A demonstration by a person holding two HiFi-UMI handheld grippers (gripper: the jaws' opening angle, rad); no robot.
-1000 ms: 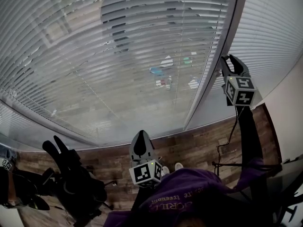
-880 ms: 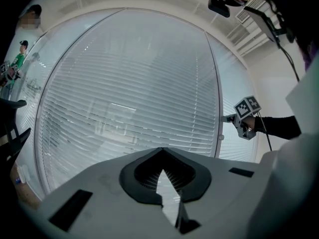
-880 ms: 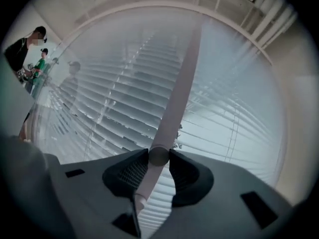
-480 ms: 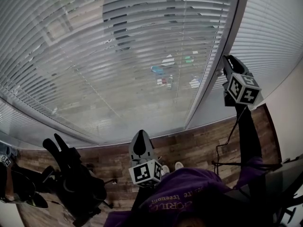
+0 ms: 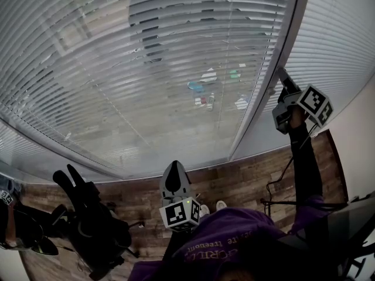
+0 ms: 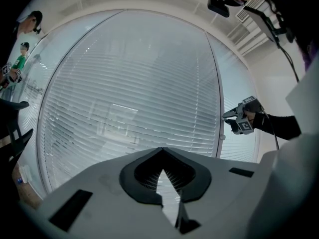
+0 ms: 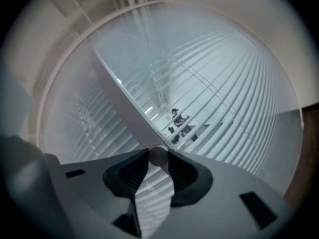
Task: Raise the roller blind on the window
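Slats of the blind cover the wide window pane down to its lower edge; they lie level with thin gaps between them, and dim shapes outside show through. A pale post runs along the blind's right edge, and a second blind hangs on its far side. The right tool is held up against this post, with its marker cube tipped to one side and a dark sleeve reaching up behind it; in the right gripper view its jaws stand partly apart, with a small round knob caught between their tips; both tips touch the knob, which sits at the foot of the post, the slats spreading away on either side. The left tool is held low and near the body, well apart from the right one, pointing at the blind but touching nothing; in the left gripper view its jaws meet at the tips with nothing between them, and the right tool shows far off at the post. Below the window lies a wooden floor; a purple garment fills the bottom of the head view.
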